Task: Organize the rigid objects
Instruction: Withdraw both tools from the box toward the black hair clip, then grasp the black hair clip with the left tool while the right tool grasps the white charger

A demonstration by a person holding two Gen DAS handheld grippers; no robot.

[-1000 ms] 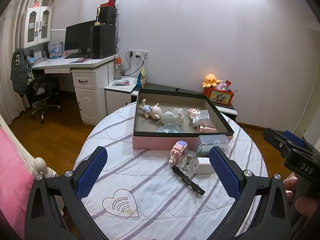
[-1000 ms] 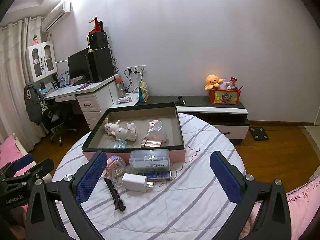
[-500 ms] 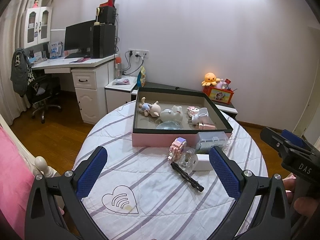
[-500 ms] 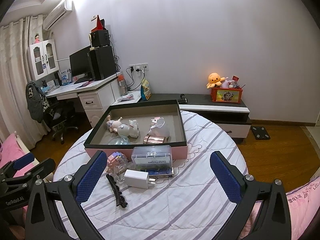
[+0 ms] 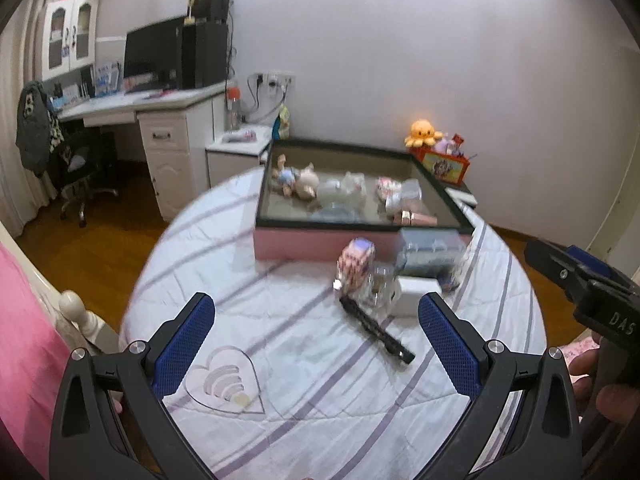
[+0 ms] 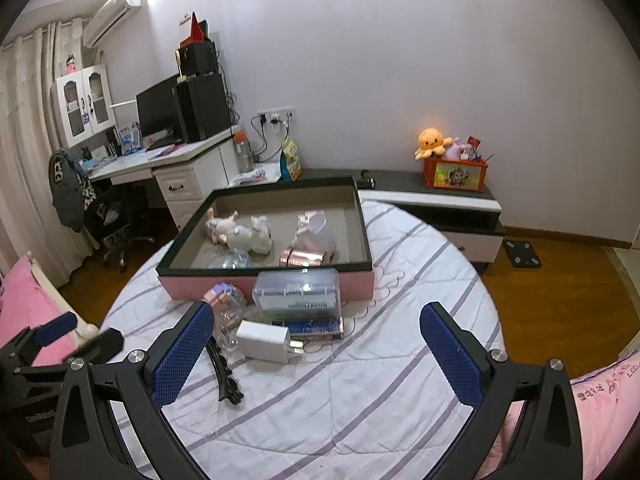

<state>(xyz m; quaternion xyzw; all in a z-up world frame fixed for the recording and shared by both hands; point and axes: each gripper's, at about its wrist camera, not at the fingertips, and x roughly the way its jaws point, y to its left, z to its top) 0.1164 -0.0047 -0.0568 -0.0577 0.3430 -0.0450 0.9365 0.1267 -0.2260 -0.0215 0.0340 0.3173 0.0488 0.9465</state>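
Closing in since a second back: both views nearer the table (image 6: pixel 360 400), loose pile larger in frame. Left gripper (image 5: pixel 316 344) and right gripper (image 6: pixel 320 350) spread wide, holding nothing. Nearest, black hair clip (image 6: pixel 225 376): light, stiff, thin, best pinched across its middle. Then white charger (image 6: pixel 264 340): blocky, smooth, probably slippery, flat sides to grip. Beyond, clear box (image 6: pixel 298 294) stacked on a blue one, pink block toy (image 5: pixel 356 260), glass bottle (image 5: pixel 376 284), likely fragile. Farthest, tray (image 6: pixel 264 284) with toys. Box label readable only from right; left view blurred, but showing clip full length.
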